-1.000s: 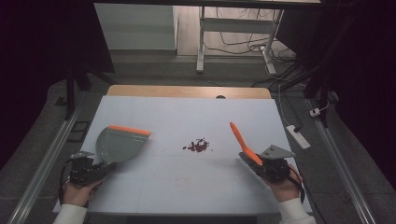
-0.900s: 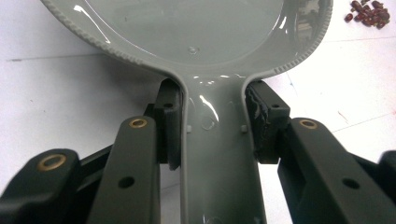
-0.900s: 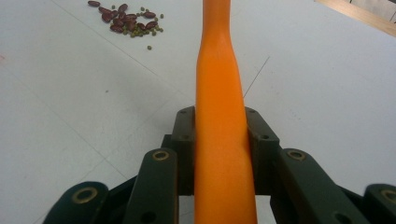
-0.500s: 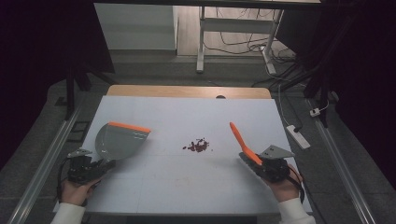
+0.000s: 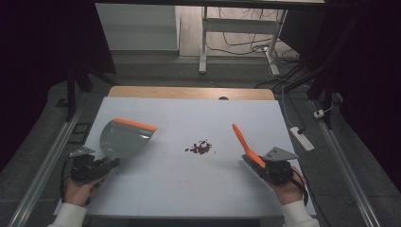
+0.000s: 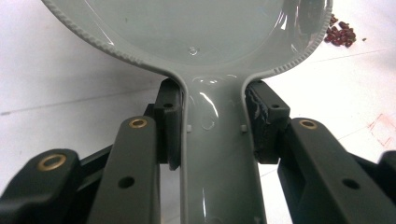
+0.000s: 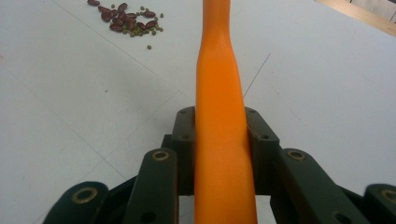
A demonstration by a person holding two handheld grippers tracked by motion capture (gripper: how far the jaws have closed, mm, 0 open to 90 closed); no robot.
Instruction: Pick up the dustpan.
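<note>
While resting near the desk's (image 5: 189, 189) near-left corner, left gripper (image 5: 97, 165) clamped on the handle of a grey dustpan (image 5: 124, 138), jaws pressed against both sides of the handle (image 6: 215, 154); pan reaching toward mid-desk, orange lip on its far edge. Near the near-right corner, right gripper (image 5: 269, 168) closed tight around an orange brush handle (image 5: 245, 144), slanting up and toward the far edge. Between the two, about mid-desk, a small pile of dark red beans (image 5: 201, 148), well apart from both grippers, nearer the brush tip than the dustpan lip.
</note>
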